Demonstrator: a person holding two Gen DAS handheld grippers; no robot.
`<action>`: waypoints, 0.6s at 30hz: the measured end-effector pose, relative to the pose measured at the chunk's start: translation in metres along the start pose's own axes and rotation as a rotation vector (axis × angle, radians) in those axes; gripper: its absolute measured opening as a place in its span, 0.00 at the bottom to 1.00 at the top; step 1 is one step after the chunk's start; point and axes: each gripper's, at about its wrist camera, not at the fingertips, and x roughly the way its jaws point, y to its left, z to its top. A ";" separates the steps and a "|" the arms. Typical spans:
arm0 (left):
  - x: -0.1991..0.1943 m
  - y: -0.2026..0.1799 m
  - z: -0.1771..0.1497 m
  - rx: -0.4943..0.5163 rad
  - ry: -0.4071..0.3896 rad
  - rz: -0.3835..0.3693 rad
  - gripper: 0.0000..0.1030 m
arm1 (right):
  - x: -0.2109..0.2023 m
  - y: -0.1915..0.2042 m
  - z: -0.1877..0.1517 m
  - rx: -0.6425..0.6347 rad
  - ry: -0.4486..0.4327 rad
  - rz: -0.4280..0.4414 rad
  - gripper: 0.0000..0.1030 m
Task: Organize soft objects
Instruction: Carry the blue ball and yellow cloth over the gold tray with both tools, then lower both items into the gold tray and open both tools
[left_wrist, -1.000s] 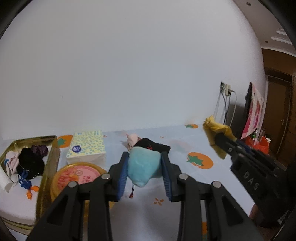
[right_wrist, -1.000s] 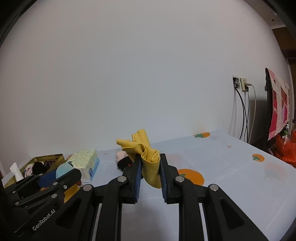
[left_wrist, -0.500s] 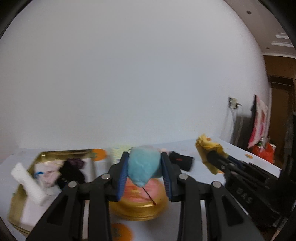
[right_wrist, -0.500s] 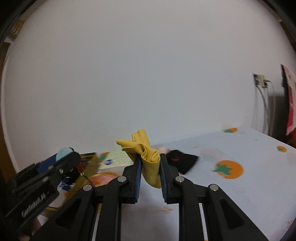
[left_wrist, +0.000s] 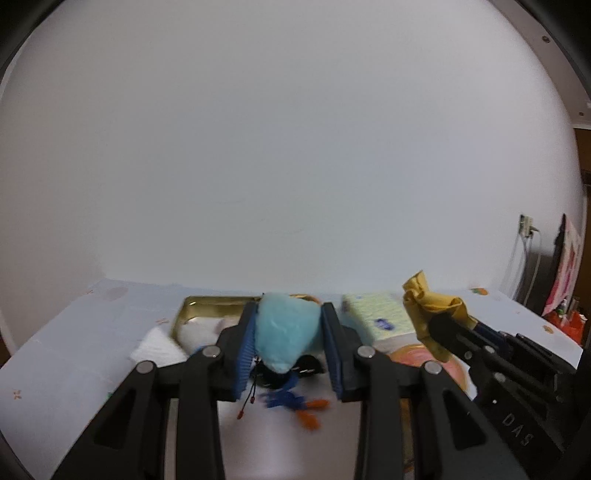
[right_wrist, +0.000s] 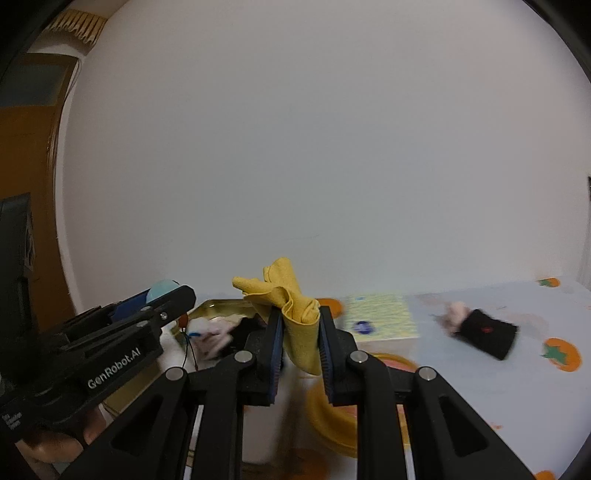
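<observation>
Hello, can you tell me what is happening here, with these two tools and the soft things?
A person is sorting soft things with two hand-held grippers. The left gripper has its jaws shut on a light blue soft toy, above the gold tray. The right gripper grips a folded yellow cloth. A black sock lies on the table.

So the fluffy light-blue plush lump (left_wrist: 286, 334) is squeezed between ribbed blue jaws, pointy end down, above the gold metal tray (left_wrist: 207, 302). The crumpled mustard-yellow cloth (right_wrist: 295, 314) sticks up out of the other jaws. A black knitted sleeve-like piece (right_wrist: 487, 332) lies flat on the desk.
</observation>
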 end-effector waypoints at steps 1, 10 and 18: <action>0.003 0.004 -0.002 -0.004 0.017 0.014 0.32 | 0.007 0.005 -0.001 -0.005 0.018 0.008 0.20; 0.040 0.001 -0.021 0.054 0.235 0.119 0.32 | 0.046 0.013 -0.013 0.013 0.179 0.055 0.20; 0.049 0.005 -0.027 0.045 0.292 0.155 0.32 | 0.049 0.026 -0.014 -0.011 0.220 0.091 0.20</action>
